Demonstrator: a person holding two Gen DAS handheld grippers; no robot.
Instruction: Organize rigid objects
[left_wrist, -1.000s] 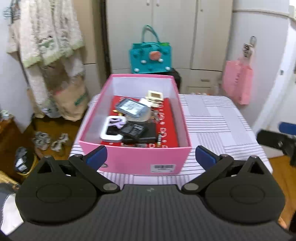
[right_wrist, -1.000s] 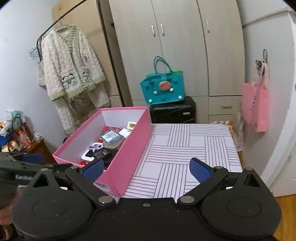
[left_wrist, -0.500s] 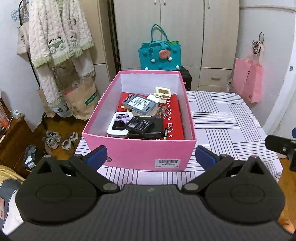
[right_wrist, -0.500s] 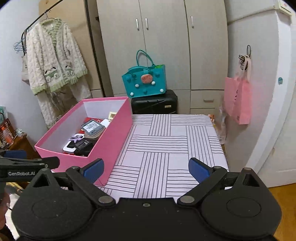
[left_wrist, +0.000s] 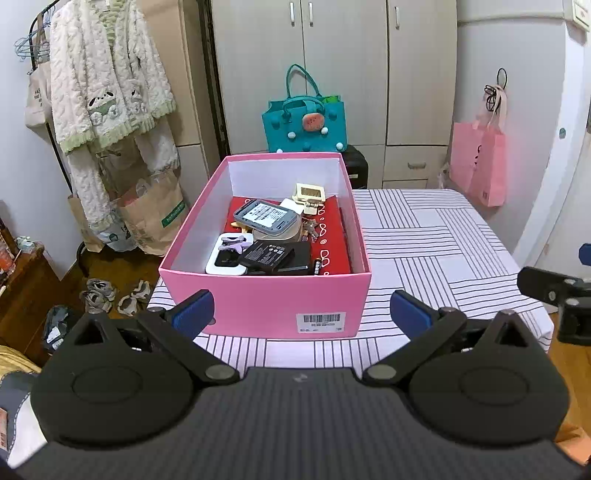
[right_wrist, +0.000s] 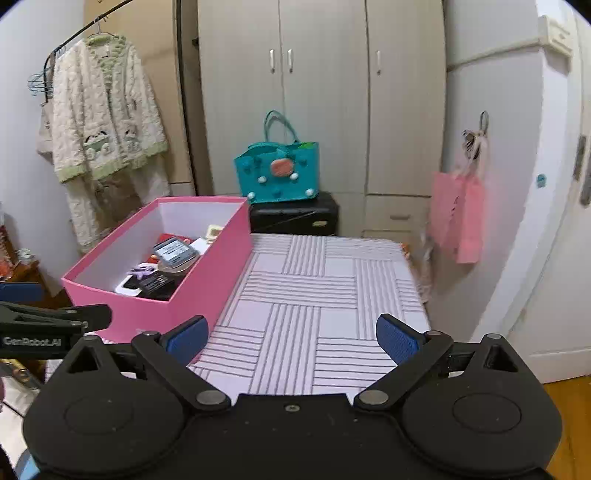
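Observation:
A pink box (left_wrist: 266, 295) stands on the left part of the striped table (left_wrist: 436, 258); it also shows in the right wrist view (right_wrist: 207, 291). Inside lie a grey device (left_wrist: 267, 218), a black battery pack (left_wrist: 273, 254), a white and black gadget (left_wrist: 225, 260), a cream frame (left_wrist: 309, 192) and a red lining (left_wrist: 334, 251). My left gripper (left_wrist: 301, 312) is open and empty, held in front of the box's near wall. My right gripper (right_wrist: 291, 338) is open and empty over the table's near edge, right of the box.
A teal handbag (left_wrist: 304, 122) sits on a black case behind the table. A pink bag (left_wrist: 480, 162) hangs on the right. A cream cardigan (left_wrist: 107, 81) hangs on a rack at left. Shoes (left_wrist: 110, 295) lie on the floor. Wardrobe doors stand behind.
Both grippers have drawn back and risen from the table, so the box and table look farther away. Both stayed open and empty.

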